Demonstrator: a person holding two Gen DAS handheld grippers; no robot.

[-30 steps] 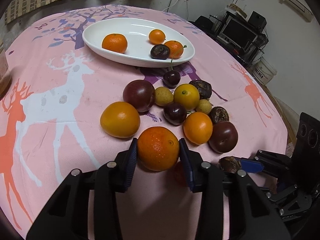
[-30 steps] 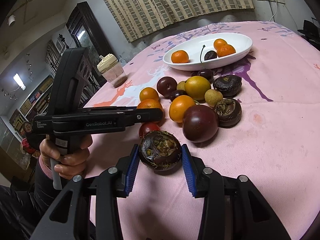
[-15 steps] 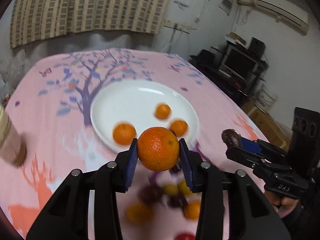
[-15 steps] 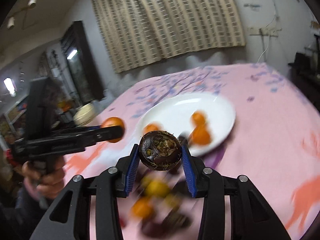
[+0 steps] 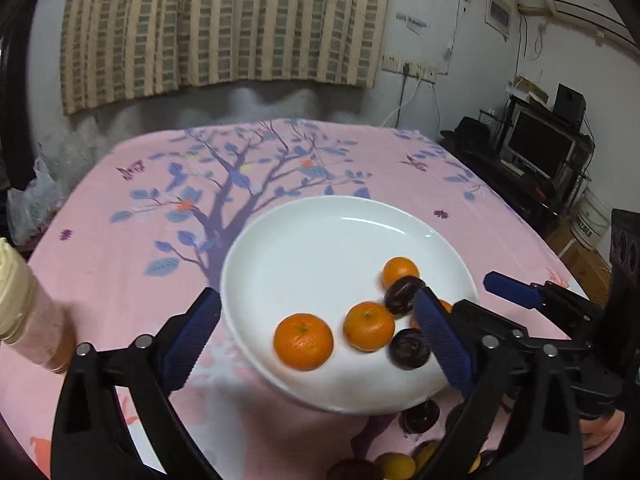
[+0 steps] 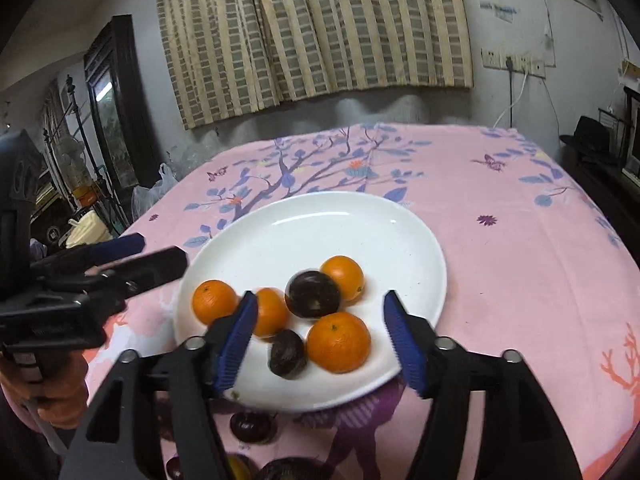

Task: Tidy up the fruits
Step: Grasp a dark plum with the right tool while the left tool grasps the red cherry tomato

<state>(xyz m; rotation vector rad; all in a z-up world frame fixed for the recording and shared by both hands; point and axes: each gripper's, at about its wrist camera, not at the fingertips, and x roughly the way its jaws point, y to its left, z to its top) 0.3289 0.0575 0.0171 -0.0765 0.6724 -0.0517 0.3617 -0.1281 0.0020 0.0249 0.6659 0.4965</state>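
The oval white plate is lying on the pink desk, its long axis running away from the right camera. It is holding four glossy oranges and two dark wrinkled fruits. The left gripper and right gripper are hovering over its near rim, jaws spread, empty.

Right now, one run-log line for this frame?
left gripper: open, empty | right gripper: open, empty | white plate: four oranges, two dark fruits | phase: both over plate, fruit released
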